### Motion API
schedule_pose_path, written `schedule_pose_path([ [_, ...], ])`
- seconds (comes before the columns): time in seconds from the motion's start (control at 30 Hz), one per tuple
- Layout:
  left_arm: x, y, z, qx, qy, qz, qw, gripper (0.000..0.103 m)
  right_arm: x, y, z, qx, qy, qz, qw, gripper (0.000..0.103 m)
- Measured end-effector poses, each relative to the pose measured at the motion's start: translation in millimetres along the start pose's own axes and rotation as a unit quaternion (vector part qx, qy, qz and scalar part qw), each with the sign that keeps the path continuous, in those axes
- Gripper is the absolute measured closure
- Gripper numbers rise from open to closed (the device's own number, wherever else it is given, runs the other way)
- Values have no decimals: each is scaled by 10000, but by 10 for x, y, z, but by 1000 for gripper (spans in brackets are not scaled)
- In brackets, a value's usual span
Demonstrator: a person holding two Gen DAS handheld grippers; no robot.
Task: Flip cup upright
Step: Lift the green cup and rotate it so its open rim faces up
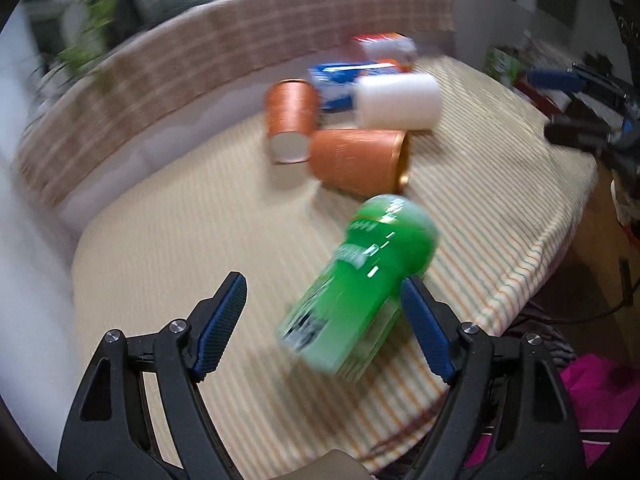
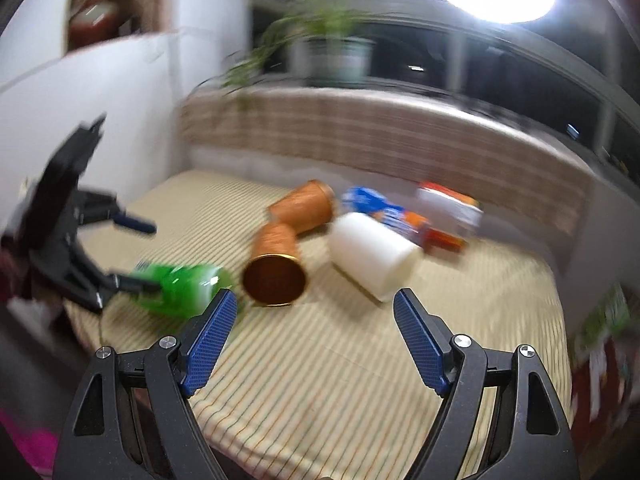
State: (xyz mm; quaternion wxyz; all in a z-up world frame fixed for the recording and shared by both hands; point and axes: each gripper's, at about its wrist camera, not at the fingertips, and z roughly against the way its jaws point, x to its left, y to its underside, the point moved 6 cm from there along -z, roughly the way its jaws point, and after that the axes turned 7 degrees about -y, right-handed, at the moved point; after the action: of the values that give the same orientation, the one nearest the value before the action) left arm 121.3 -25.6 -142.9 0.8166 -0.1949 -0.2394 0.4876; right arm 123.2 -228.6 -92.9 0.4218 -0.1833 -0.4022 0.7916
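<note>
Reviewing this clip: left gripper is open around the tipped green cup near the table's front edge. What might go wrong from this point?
1. The green cup lies near the table's front edge, touching only one finger of the open left gripper; a nudge might roll it off.
2. Both views are motion-blurred, so a closing grip may land off-centre.
3. The orange cup lies close behind; swinging the green one upright could knock it.

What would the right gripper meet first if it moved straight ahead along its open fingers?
Probably the white cup lying on its side, just ahead of the right gripper; the orange cup lies slightly left. Blur leaves the depth uncertain.
</note>
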Motion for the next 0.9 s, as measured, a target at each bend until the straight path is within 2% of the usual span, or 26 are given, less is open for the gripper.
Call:
schedule_pose_path([
  [0.17, 311, 348, 250, 57, -188, 823, 9964, 21, 336, -102, -275, 490, -692, 959, 9918, 22],
  [0.3, 400, 646, 448, 91, -453, 1248, 9911, 21, 583, -173, -469, 826, -1030, 1745, 9758, 22],
  [0.37, 400, 770, 519, 151, -455, 1458, 9881, 21, 733, -199, -548, 985, -1327, 2132, 9629, 22],
  [0.47, 383, 915, 564, 241, -487, 1665, 9845, 21, 964, -198, -669, 1312, -1793, 2665, 9379, 22],
  [0.57, 338, 1045, 569, 321, -544, 1739, 9827, 21, 1189, -144, -800, 1659, -2049, 3201, 9100, 22],
  [0.7, 347, 1168, 574, 406, -532, 1922, 9791, 21, 1462, -69, -1007, 2117, -2165, 3895, 8698, 22],
  [0.73, 359, 1215, 589, 400, -552, 1956, 9783, 21, 1523, -39, -1051, 2232, -2174, 4116, 8565, 22],
  [0.9, 417, 1311, 639, 391, -650, 2075, 9753, 21, 1653, 26, -1217, 2675, -2183, 4638, 8159, 22],
])
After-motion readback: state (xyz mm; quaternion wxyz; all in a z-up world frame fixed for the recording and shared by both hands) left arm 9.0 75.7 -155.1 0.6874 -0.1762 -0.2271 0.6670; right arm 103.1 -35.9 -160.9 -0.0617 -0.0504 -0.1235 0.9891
